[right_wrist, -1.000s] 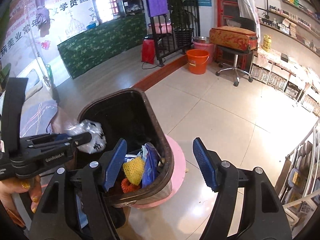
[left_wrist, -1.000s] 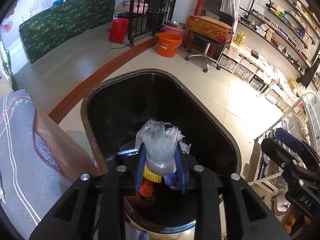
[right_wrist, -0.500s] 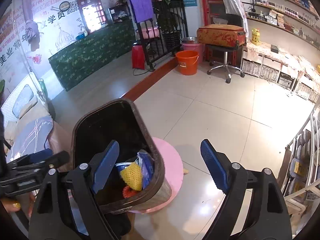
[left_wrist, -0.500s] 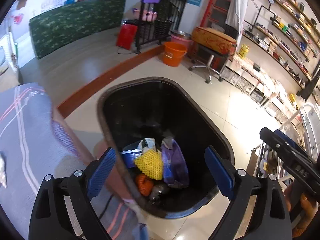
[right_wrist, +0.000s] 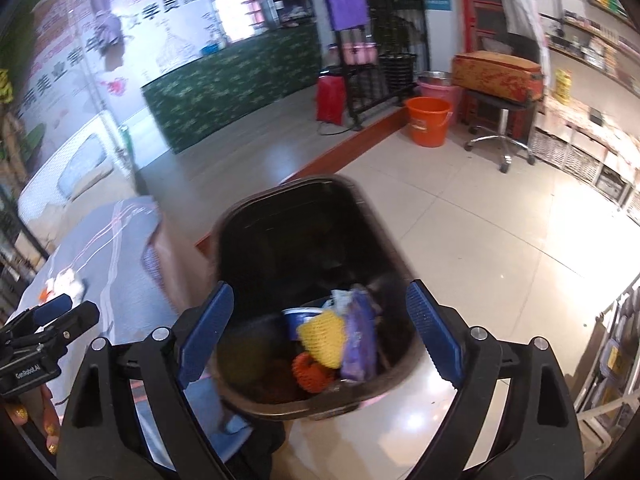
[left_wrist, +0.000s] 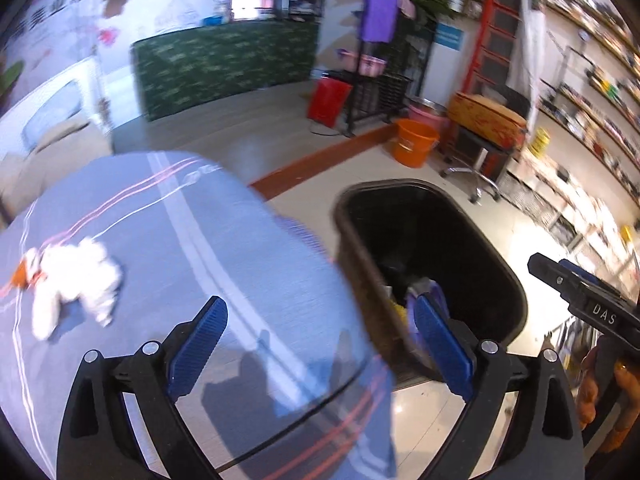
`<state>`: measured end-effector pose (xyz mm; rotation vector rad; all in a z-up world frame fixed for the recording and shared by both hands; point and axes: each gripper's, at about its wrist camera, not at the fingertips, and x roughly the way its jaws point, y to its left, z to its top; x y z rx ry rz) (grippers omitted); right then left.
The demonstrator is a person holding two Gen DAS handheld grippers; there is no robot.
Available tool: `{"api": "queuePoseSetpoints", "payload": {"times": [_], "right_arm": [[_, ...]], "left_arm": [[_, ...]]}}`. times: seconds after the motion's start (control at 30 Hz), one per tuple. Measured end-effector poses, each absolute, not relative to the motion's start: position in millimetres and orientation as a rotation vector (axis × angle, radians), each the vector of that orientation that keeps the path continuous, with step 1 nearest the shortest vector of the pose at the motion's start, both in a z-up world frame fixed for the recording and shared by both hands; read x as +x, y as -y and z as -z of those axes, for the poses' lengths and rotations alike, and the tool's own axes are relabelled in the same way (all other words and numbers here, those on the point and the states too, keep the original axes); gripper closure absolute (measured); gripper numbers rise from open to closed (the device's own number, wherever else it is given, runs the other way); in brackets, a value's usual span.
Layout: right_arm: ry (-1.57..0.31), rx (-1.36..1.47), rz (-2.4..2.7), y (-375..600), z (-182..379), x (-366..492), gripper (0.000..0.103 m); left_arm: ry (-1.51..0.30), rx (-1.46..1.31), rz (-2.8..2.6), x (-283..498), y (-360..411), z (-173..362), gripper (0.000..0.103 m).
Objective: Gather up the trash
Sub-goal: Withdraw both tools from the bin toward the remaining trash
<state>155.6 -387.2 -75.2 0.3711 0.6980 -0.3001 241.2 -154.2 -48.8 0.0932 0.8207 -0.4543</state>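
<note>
My left hand-held gripper (left_wrist: 318,346), jaws just opened wide and empty, faced the white wad (left_wrist: 74,286) on the tabletop (left_wrist: 224,248); right hand-held gripper (right_wrist: 320,332), likewise widened, stood empty over the bin (right_wrist: 280,208).

You are standing in what looks like a small shop or salon: long wall shelves (left_wrist: 592,120) crowded with small bottles and boxes, a reception counter draped in green patterned cloth (right_wrist: 236,84), a wall poster with large printed characters (right_wrist: 52,76), and a chrome-based swivel stool (right_wrist: 500,120) on the glossy tiled floor (right_wrist: 480,220).
</note>
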Motion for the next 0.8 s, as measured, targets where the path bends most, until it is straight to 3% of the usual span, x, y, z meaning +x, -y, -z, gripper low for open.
{"api": "queuePoseSetpoints", "payload": {"times": [0.8], "right_arm": [[-0.774,0.212,-0.103,214.6,60.3,229.4,0.014]], "left_arm": [[-0.866,-0.043,-0.029,222.7,-71.6,63.6,0.010]]}}
